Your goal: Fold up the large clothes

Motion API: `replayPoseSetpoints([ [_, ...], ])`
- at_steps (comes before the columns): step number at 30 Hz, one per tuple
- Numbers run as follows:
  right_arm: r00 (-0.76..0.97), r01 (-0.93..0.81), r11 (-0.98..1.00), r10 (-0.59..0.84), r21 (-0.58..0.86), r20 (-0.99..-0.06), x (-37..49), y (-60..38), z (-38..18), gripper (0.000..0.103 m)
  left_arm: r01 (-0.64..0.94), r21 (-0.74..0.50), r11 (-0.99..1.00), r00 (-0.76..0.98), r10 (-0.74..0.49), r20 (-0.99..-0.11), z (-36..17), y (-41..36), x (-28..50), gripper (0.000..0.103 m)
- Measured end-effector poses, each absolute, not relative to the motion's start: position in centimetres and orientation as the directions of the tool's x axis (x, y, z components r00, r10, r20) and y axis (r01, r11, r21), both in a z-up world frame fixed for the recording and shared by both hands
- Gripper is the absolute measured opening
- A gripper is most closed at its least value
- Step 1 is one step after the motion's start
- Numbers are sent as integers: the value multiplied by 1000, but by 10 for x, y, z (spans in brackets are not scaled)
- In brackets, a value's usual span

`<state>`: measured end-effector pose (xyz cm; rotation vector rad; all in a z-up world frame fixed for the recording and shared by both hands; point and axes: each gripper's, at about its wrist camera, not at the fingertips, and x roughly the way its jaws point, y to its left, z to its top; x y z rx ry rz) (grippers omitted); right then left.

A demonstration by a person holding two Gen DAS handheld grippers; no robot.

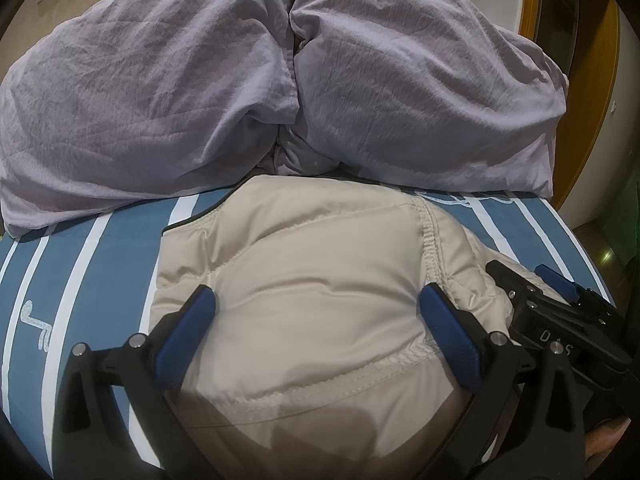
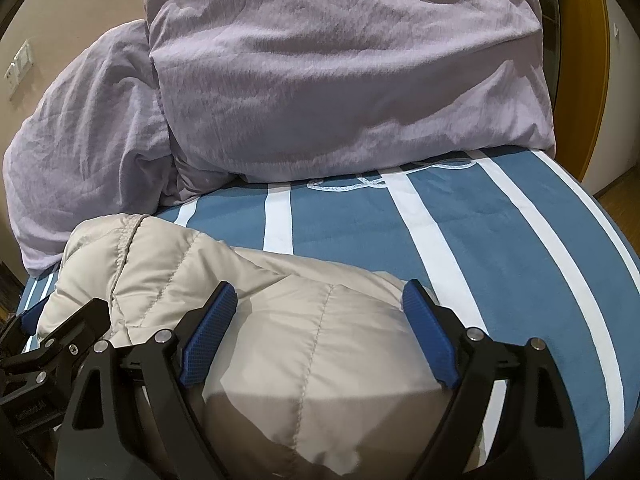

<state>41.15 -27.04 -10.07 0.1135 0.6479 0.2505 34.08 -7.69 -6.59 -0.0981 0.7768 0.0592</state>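
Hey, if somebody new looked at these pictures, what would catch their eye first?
First, the puffy beige quilted jacket bundled in the foreground on the blue, white-striped bedsheet. Both the left hand-held gripper and right hand-held gripper sit open over it, side by side. Behind looms a rumpled lilac duvet.

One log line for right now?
jacket bundled on bed | left hand-held gripper open over it | right hand-held gripper open over it | duvet behind
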Motion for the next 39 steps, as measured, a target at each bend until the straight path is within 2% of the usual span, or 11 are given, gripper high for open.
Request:
replayPoseSetpoints([
  [7, 758, -185, 966, 258, 183, -599, 411, -273, -94, 87, -85, -68, 994, 697, 11, -717, -56, -74, 340, 101],
  [11, 769, -175, 956, 283, 236, -573, 400, -289, -80, 87, -107, -95, 990, 724, 12, -690, -36, -65, 336, 101],
  [14, 776, -184, 957, 281, 223, -565, 394, -293, -78, 87, -123, -73, 990, 732, 41, -680, -29, -61, 341, 101],
  [18, 770, -178, 962, 266, 206, -580, 395, -293, -87, 87, -137, -92, 986, 694, 29, -720, -41, -57, 350, 101],
  [32, 791, -153, 968, 242, 201, -563, 398, -289, -104, 88, -126, -95, 987, 708, 22, -706, -56, -61, 351, 101],
  [39, 763, -154, 963, 259, 222, -592, 404, -291, -105, 90, -120, -112, 986, 694, 3, -720, -54, -59, 351, 101],
])
